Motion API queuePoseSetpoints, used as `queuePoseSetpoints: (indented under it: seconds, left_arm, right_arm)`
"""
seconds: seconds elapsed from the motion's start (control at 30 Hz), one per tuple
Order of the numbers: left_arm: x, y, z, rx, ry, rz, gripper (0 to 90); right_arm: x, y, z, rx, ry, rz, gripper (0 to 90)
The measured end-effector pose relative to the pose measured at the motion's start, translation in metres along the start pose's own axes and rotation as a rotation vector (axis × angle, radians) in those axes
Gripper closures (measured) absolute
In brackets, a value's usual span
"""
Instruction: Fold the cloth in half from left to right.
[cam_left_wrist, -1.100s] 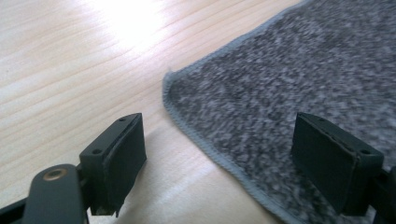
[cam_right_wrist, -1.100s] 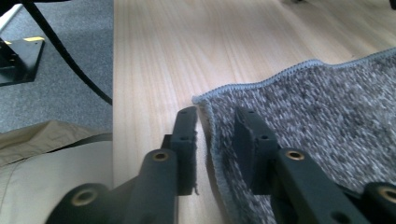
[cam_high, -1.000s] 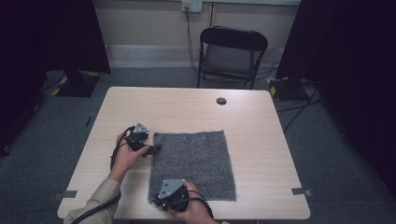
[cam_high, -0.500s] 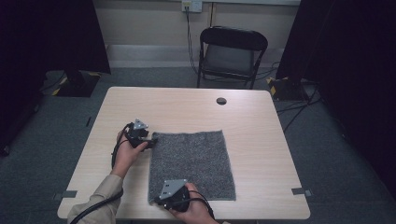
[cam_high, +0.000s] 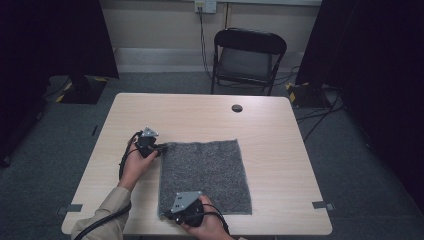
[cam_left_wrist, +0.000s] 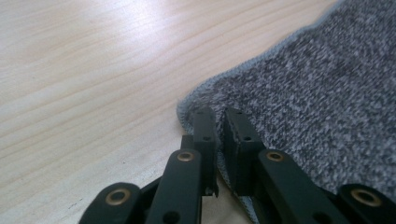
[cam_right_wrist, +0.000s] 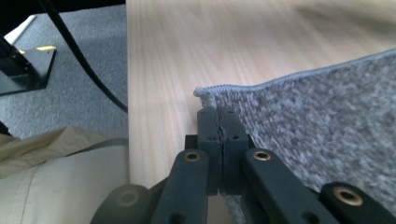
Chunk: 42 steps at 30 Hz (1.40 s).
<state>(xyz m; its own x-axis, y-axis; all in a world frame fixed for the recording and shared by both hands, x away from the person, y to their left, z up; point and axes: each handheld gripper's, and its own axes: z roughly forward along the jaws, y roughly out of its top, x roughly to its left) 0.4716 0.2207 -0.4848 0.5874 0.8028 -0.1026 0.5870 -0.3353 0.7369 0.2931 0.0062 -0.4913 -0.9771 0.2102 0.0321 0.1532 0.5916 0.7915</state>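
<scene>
Wooden table (cam_high: 280, 150) — grey cloth (cam_high: 205, 175) corners hidden by jaws

Grey knitted cloth (cam_high: 206, 175) lies flat, square, on the table's near half.

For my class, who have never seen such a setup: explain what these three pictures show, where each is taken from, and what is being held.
A person sits at a wooden table and holds a hand tool with two black jaws, a gripper, in each hand. One picture looks down from above. The other two come from small cameras riding on the grippers, looking along their jaws. A grey cloth lies flat on the table, and a small dark round spot sits farther off. The left gripper has just been closing its jaws on the cloth's far left corner. The right gripper is clamped on the near left corner, lifted slightly off the table.
</scene>
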Motion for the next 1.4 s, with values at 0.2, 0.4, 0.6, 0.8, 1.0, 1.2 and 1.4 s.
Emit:
queuePoseSetpoints:
  seconds: [0.2, 0.4, 0.6, 0.8, 1.0, 1.2, 1.4]
  left_arm:
    - [-0.002, 0.011, -0.013, -0.009, -0.025, 0.005, 86.1]
    - [-0.002, 0.019, -0.021, -0.002, -0.029, 0.013, 87.0]
    - [-0.002, 0.022, -0.023, 0.015, -0.035, 0.005, 87.4]
    - [-0.002, 0.029, -0.027, 0.044, -0.052, 0.022, 88.1]
    - [-0.002, 0.04, -0.034, 0.048, -0.059, 0.026, 88.3]
    - [0.003, 0.044, -0.039, 0.046, -0.065, 0.008, 88.3]
    - [0.011, 0.042, -0.045, 0.036, -0.078, -0.033, 88.4]
  right_arm:
    - [0.0, 0.005, -0.005, -0.02, 0.0, -0.001, 90.0]
    - [0.002, 0.01, -0.005, -0.034, 0.007, -0.005, 90.0]
    - [0.003, 0.014, -0.007, -0.043, 0.018, 0.0, 90.0]
    - [0.003, 0.017, -0.007, -0.047, 0.021, -0.007, 90.0]
    - [0.002, 0.021, -0.008, -0.058, 0.033, 0.008, 90.0]
    - [0.002, 0.026, -0.007, -0.063, 0.042, 0.004, 90.0]
    - [0.001, 0.033, -0.007, -0.076, 0.041, -0.004, 90.0]
